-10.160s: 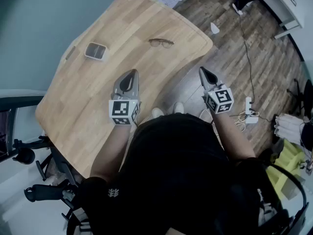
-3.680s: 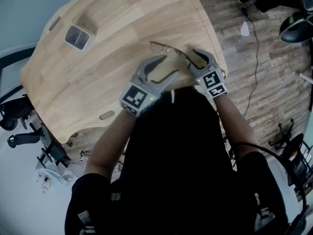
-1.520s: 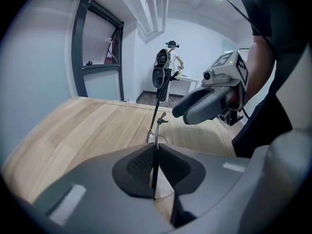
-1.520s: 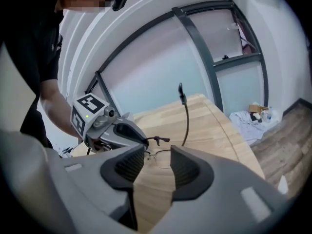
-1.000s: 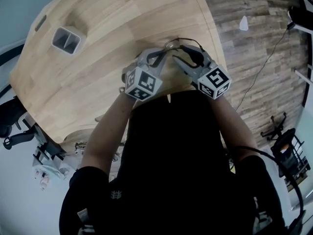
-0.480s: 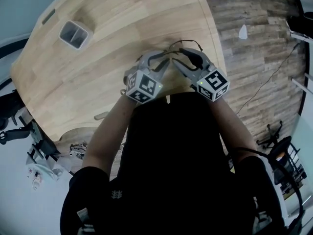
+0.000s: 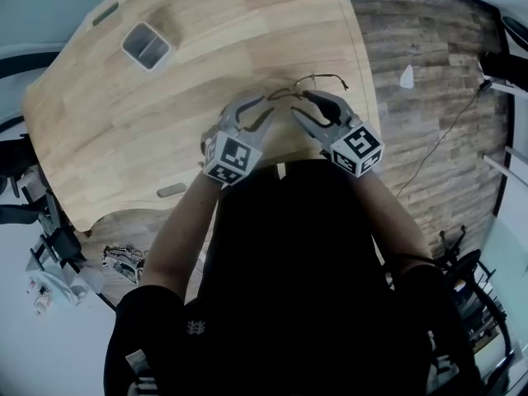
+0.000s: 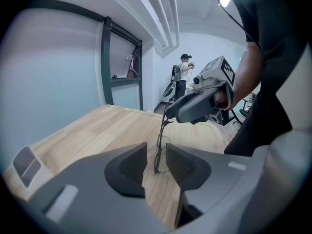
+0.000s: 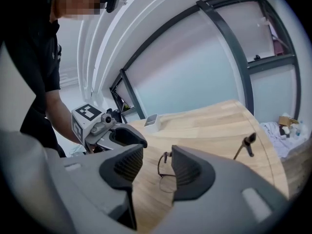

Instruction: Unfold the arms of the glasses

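Table (image 7: 206, 64): light wood, rounded edge, filled upper left and centre of head view. Plank floor (image 7: 429, 81) ran along right side. Operator's black top (image 7: 289, 287) took lower half. Small white logo (image 7: 192, 327) on sleeve, lower left, too small to read. 2nd person (image 8: 183, 74) stood far back, top centre of left gripper view.

Both grippers sat side by side at centre of head view, tips converging near table edge. Marker cubes (image 7: 231, 157) carried b/w square code patterns.

L gripper (image 8: 156, 161): jaws apart and opening. Ribbed pads (image 8: 181, 165) stood either side of the glasses (image 8: 157, 152). Thin dark rim was edge-on mid-gap, w/ space on both sides, not pressed. Frame's upper end reached tip of R gripper (image 9: 157, 168), upper right of that view; contact not resolvable.

R gripper: jaws apart, wide gap. One lens sat in gap, close to right-hand pad and clear of left-hand pad; touch w/ right-hand pad couldn't be told. A thin arm w/ dark tip (image 9: 247, 143) rose from behind right-hand jaw.

Whether glasses rested on tabletop or hung above it: couldn't tell.

Grey tray (image 7: 148, 44): upper left of head view, well apart from glasses.
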